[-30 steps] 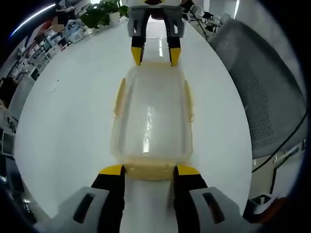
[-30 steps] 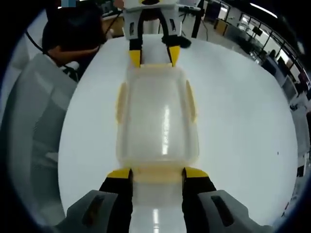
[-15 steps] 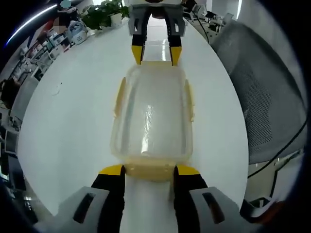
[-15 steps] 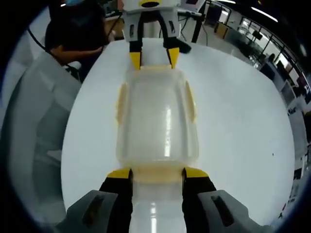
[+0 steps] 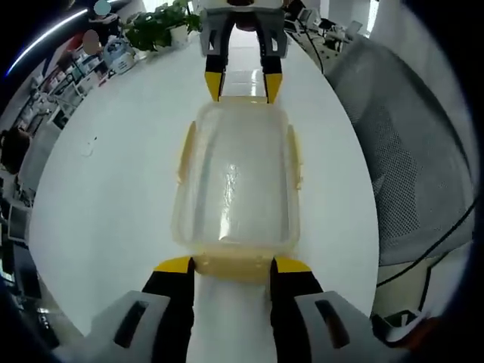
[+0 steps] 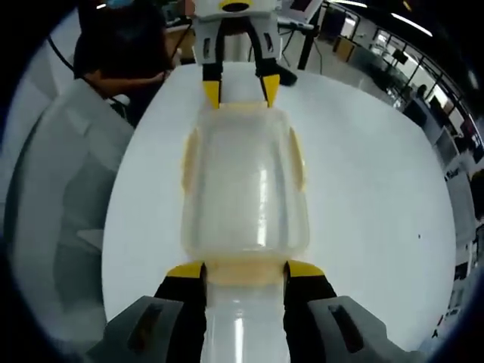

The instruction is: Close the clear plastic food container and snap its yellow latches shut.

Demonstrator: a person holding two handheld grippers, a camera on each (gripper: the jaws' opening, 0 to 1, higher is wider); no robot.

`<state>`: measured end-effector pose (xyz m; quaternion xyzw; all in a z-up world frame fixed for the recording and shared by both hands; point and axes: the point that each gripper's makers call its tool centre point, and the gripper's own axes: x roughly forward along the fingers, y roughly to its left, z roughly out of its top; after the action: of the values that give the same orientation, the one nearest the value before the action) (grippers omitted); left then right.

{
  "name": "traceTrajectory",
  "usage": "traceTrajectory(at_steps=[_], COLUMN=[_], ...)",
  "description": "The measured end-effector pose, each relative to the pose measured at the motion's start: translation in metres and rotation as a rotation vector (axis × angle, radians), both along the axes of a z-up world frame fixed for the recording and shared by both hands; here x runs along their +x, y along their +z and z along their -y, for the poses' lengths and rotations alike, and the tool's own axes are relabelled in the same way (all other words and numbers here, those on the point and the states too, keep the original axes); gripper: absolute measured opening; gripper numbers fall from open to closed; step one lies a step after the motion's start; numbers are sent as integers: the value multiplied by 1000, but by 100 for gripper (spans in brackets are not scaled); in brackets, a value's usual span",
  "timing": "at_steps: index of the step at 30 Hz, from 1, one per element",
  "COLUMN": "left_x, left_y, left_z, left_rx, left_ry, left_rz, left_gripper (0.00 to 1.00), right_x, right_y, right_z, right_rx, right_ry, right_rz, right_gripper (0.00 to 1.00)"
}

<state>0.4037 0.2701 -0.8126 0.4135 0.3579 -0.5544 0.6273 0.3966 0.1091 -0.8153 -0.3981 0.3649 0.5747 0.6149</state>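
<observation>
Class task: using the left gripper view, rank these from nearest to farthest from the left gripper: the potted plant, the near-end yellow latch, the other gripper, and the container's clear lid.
1. Near-end yellow latch, right at the left gripper.
2. Clear lid, mid-table.
3. Right gripper, at the container's far end.
4. Potted plant, far table edge, upper left.

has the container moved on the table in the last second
Cannot tell. The container sits the same between both grippers; the chair and plant drift slightly, which fits camera motion.

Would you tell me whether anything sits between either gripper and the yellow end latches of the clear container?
Nothing visible does. The left gripper straddles one end latch of the container; the right gripper straddles the opposite latch.
</observation>
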Motion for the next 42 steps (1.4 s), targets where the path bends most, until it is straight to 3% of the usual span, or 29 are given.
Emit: traceTrajectory(at_steps=[19, 42], left_x=[0, 4], left_y=[16, 26], left_z=[25, 72], left_rx=[-3, 3], left_ry=[-3, -38], left_rz=[3, 9], left_gripper=[38, 38], right_x=[0, 0], right_y=[21, 25], right_z=[24, 70], right_rx=[-6, -9], right_ry=[-7, -33], right_rz=[14, 9], right_gripper=[38, 38])
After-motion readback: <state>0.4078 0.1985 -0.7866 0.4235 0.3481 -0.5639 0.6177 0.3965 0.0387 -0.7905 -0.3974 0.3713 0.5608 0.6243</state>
